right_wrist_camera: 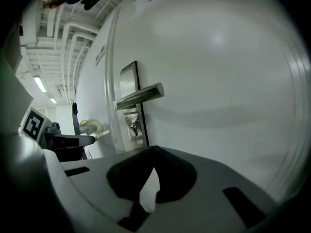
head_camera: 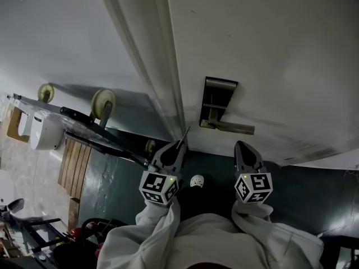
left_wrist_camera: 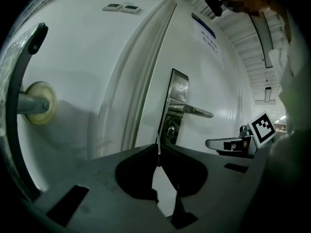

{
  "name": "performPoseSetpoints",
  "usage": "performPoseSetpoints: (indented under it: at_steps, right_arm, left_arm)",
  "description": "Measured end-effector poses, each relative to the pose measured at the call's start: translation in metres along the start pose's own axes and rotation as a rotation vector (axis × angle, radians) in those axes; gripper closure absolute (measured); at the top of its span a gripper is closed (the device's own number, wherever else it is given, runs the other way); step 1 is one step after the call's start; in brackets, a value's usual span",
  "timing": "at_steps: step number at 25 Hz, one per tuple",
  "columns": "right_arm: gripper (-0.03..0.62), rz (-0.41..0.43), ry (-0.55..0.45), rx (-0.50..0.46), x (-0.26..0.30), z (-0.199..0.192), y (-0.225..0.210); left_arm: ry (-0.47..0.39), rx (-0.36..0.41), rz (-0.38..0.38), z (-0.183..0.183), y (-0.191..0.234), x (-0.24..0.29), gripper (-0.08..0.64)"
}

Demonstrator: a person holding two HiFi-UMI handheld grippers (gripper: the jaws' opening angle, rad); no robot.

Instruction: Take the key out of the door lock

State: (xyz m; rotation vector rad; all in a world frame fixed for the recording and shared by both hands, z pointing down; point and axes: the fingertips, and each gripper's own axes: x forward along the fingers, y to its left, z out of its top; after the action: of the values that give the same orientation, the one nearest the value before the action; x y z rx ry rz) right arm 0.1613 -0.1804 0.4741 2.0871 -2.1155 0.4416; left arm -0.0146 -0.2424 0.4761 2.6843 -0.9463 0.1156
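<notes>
A white door [head_camera: 269,49] carries a steel lock plate [head_camera: 217,102] with a lever handle [head_camera: 233,129]. In the left gripper view the keyhole [left_wrist_camera: 170,130] sits below the handle [left_wrist_camera: 192,110], with no key in it. My left gripper [head_camera: 178,145] is shut on a thin metal key [head_camera: 184,134], whose blade sticks out of the jaws toward the door edge, clear of the lock. The key [left_wrist_camera: 158,154] shows edge-on between the closed jaws. My right gripper [head_camera: 242,145] hovers under the handle, shut, with nothing in it. The lock [right_wrist_camera: 132,127] lies ahead of it.
The door frame [head_camera: 162,66] runs up left of the lock plate. A trolley with cream wheels [head_camera: 102,102] leans against the wall at the left. The floor [head_camera: 314,195] below the door is dark. A paper notice [left_wrist_camera: 206,38] hangs high on the door.
</notes>
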Motion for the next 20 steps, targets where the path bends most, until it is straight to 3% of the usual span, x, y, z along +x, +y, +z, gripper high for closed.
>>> performPoseSetpoints:
  at_steps: [20]
  right_arm:
    - [0.541,0.005,0.017,-0.026,-0.022,0.0,-0.01]
  left_arm:
    - [0.004,-0.038,0.067,0.0,-0.01,-0.004,0.532]
